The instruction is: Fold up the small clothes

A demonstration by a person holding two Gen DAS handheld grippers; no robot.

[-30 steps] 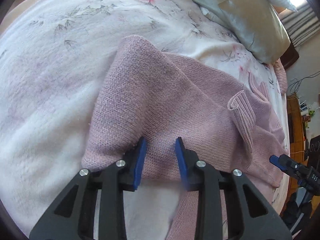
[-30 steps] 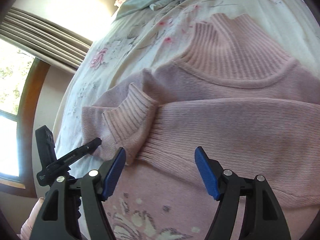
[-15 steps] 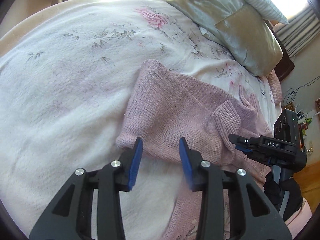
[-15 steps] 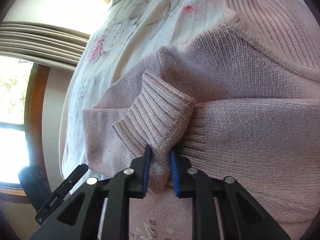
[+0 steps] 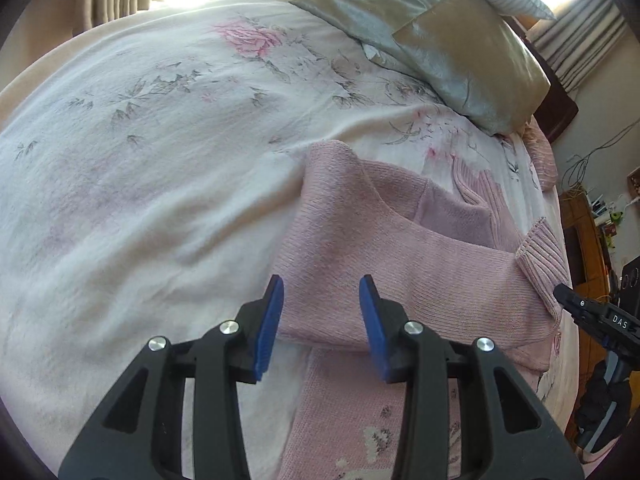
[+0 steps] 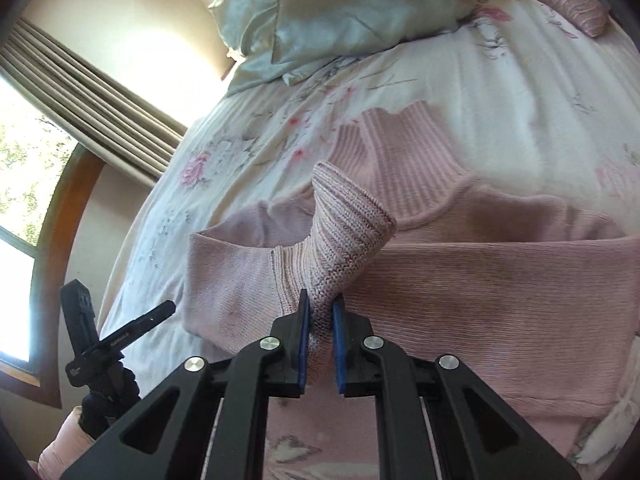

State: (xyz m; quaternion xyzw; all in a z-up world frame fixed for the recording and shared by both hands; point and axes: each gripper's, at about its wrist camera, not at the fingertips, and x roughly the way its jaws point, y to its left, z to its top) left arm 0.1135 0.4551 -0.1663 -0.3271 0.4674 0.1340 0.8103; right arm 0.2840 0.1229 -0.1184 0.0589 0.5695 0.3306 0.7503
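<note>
Pink knit sweater on floral bedspread, satin pillow beyond

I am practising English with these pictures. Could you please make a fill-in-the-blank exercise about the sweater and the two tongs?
1. The right tongs are shut on the ribbed ____ of the pink sweater.
2. The left tongs are ____, with nothing between their fingers.
3. The sweater lies on a bedspread printed with ____.
4. Near the head of the bed lies a shiny ____.

Missing words: cuff; open; flowers; pillow
</note>
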